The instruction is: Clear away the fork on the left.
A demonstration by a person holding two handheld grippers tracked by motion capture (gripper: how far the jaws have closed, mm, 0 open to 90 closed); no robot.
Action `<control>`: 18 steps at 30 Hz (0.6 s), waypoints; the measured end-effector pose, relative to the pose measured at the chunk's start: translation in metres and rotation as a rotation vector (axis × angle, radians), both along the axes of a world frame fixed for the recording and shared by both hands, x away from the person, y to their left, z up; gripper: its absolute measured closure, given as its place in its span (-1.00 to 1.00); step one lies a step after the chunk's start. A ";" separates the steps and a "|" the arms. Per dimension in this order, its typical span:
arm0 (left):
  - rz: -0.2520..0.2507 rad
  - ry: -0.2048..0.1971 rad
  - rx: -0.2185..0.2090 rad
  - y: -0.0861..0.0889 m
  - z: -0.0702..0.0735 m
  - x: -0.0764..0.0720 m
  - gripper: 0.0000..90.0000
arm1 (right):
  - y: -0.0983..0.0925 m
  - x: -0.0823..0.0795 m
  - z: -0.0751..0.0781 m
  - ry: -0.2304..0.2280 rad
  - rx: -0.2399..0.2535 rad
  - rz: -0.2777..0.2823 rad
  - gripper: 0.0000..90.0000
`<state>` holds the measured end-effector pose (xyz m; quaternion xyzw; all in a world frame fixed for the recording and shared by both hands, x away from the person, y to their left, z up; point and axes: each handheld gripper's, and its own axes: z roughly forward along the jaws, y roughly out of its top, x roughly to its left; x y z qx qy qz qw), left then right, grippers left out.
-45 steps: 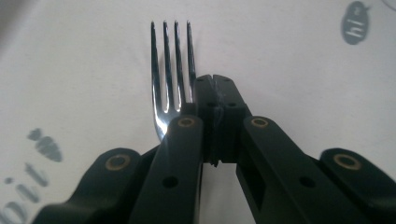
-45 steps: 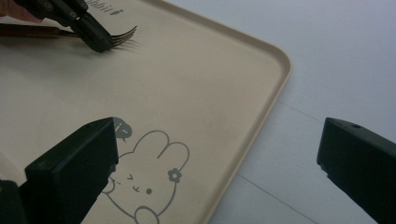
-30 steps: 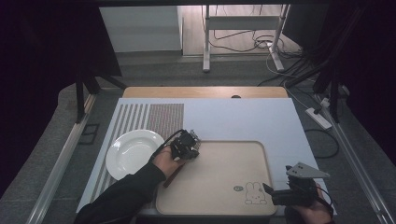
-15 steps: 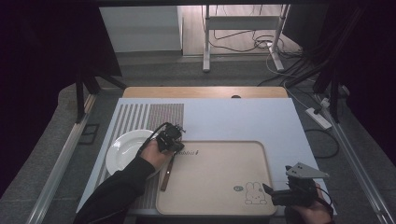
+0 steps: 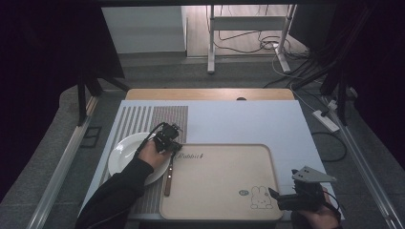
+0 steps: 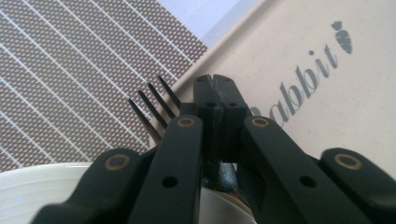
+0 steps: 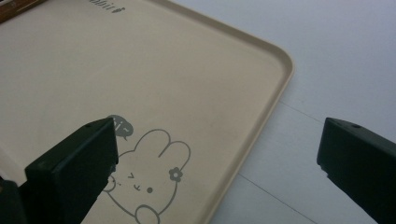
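The left gripper (image 5: 168, 141) — jaws clamped on a fork (image 6: 156, 105) — has carried it off the tray (image 5: 224, 210) to the gap beside the plate (image 5: 122, 155), ready to set down, while the right gripper (image 5: 282, 199) waits wide open, empty.

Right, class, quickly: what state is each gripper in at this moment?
Left gripper: jaws closed on the fork, near the tray's left edge.
Right gripper: jaws open, holding nothing, over the tray's near right corner.

Beige tray (image 5: 224, 191), brown-striped mat (image 5: 162, 119)
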<state>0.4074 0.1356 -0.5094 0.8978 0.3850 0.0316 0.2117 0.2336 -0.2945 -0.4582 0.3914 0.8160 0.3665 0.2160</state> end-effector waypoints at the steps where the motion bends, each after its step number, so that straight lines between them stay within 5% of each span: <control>1: -0.003 0.008 -0.014 0.001 0.000 0.000 0.96 | 0.000 0.000 0.000 0.000 0.000 0.000 -1.00; 8: -0.020 -0.011 -0.071 0.001 0.006 -0.003 0.77 | 0.000 0.000 0.000 -0.001 0.001 0.000 -1.00; 18: -0.044 -0.049 -0.096 0.006 0.014 -0.011 0.33 | 0.000 0.000 0.000 -0.001 0.003 -0.001 -1.00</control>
